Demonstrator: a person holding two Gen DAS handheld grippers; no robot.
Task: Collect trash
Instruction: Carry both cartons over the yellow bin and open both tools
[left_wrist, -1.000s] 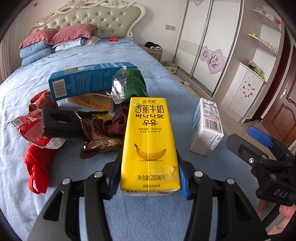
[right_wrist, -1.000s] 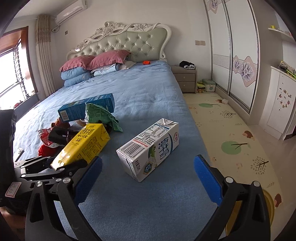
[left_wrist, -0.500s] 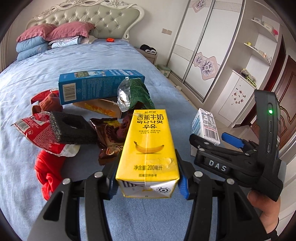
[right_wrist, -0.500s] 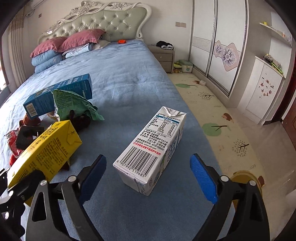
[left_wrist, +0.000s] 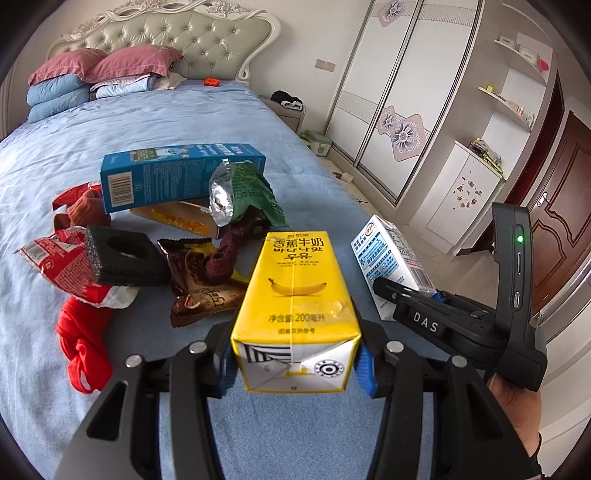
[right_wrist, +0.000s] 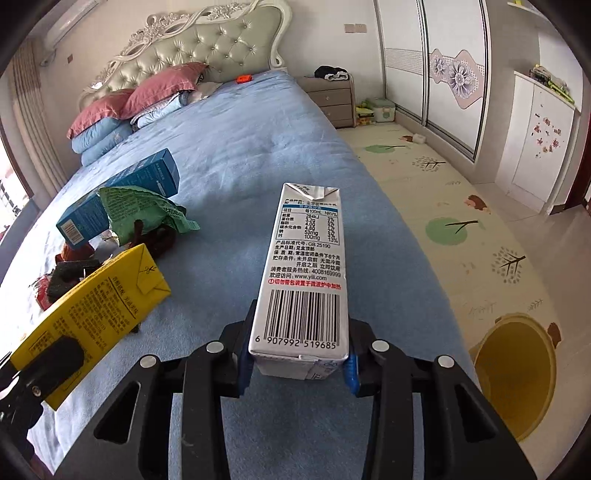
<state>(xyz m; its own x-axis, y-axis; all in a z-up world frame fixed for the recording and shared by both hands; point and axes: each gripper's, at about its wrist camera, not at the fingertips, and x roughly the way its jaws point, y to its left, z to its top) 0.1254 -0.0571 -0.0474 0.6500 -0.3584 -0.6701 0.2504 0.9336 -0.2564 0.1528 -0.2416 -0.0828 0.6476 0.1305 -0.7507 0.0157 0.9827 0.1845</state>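
Closed in from wide open: right hand-held gripper (right_wrist: 297, 363), jaws closing around white milk carton (right_wrist: 304, 277). Left hand-held gripper (left_wrist: 295, 365) clamped yellow banana-milk carton (left_wrist: 295, 295). Low, end-only pinch risked white carton pivoting out.

The right gripper (right_wrist: 297, 363) has moved in — jaws closing around the white milk carton (right_wrist: 304, 280).

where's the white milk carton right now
The white milk carton lies on the blue bed near its floor-side edge, between the closing blue pads of the right claw, with the yellow banana milk carton to its left.
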